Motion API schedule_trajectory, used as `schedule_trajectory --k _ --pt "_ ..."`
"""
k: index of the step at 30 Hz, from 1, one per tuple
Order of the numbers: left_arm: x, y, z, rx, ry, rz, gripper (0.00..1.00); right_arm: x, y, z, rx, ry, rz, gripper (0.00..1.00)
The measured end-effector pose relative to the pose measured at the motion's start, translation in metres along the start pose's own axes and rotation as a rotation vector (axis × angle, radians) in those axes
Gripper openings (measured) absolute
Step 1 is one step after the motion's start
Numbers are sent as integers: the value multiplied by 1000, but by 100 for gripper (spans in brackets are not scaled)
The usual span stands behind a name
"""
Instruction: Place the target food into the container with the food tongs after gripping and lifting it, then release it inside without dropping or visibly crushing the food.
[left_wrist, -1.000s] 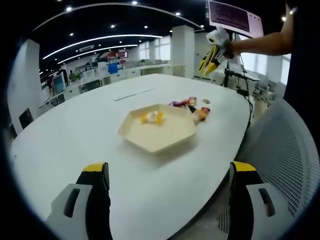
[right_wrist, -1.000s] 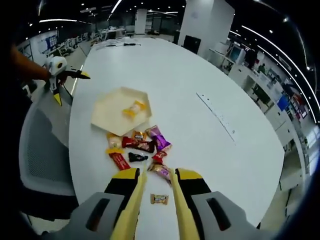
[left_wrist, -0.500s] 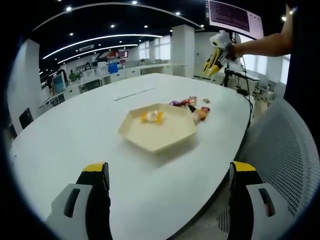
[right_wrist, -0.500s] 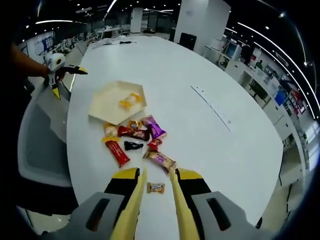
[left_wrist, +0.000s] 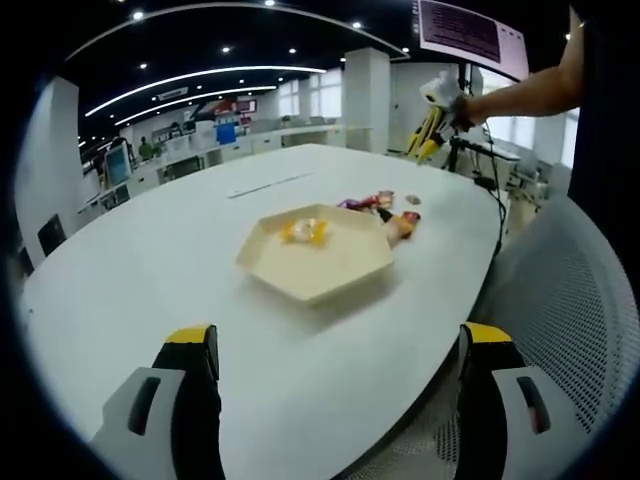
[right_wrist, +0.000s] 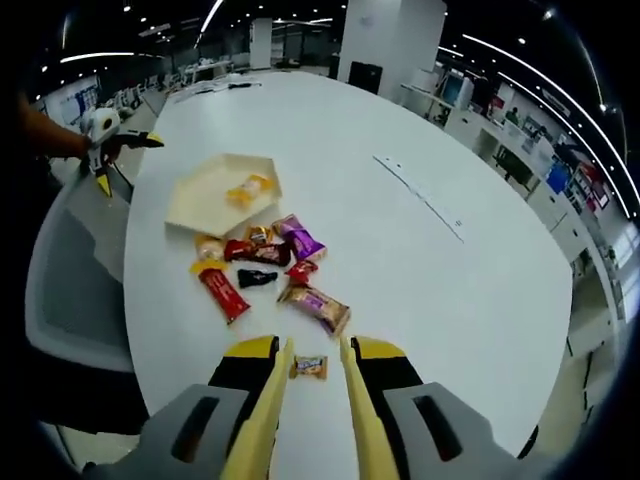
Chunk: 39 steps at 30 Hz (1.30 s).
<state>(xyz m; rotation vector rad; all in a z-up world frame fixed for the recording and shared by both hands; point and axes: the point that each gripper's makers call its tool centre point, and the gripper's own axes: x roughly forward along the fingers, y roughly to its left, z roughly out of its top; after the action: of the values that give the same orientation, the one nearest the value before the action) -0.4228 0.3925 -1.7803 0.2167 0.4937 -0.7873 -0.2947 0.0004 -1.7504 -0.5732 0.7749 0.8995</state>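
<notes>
**Right gripper over small candy, left gripper idle at surface edge**

Right gripper view: right gripper (right_wrist: 312, 372) is low over the near end of the white oval surface (right_wrist: 420, 270). Its yellow tong-like fingers (right_wrist: 262, 420) stand at a narrow gap, nothing clamped. A small orange-wrapped candy (right_wrist: 309, 367) lies on the surface right between the fingertips; contact cannot be told. Just beyond it, a pile of wrapped snacks: a brown-pink bar (right_wrist: 314, 308) nearest, a long red bar (right_wrist: 222, 294) to the left, a black wrapper (right_wrist: 258, 279), a purple pack (right_wrist: 300, 241), more small pieces bunched near them. Farther off sits the cream hexagonal tray (right_wrist: 195, 200) with one yellow-orange wrapped piece (right_wrist: 248, 189) inside it. Pile is just beside the tray's near edge. Left gripper shows far left in a hand, off the surface edge beside a mesh chair (right_wrist: 70, 300).

Left gripper view: left gripper (left_wrist: 340, 400) has its fingers (left_wrist: 190, 400) wide apart, holding nothing, above the near surface edge. Tray (left_wrist: 320, 262) is mid-surface ahead, yellow piece (left_wrist: 303, 231) in its far half. Snack pile (left_wrist: 385, 212) is behind the tray on the right. Right gripper (left_wrist: 432, 118) is far right, raised, held by a person's arm (left_wrist: 520, 92).
</notes>
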Motion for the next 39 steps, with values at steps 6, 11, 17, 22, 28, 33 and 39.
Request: schedule_trajectory --k 6,11,17,22,28,33,39 --pt "0 0 -1 -9 5 -3 96 9 4 -9 9 0 6 28" --pt "0 -1 -2 -10 11 -6 95 16 6 -16 7 16 15 28" --pt "0 -2 -2 -6 11 -9 95 25 6 -23 17 18 20 28" --pt "0 -3 -3 -3 15 -16 95 38 7 -33 37 35 26 28" --pt "-1 -1 -5 -13 24 -16 94 45 7 -42 73 37 28 28" --pt "0 0 -5 -11 20 -12 93 53 11 -47 82 56 38 27" --pt "1 -3 -6 -5 29 -23 93 59 9 -52 66 83 24 28"
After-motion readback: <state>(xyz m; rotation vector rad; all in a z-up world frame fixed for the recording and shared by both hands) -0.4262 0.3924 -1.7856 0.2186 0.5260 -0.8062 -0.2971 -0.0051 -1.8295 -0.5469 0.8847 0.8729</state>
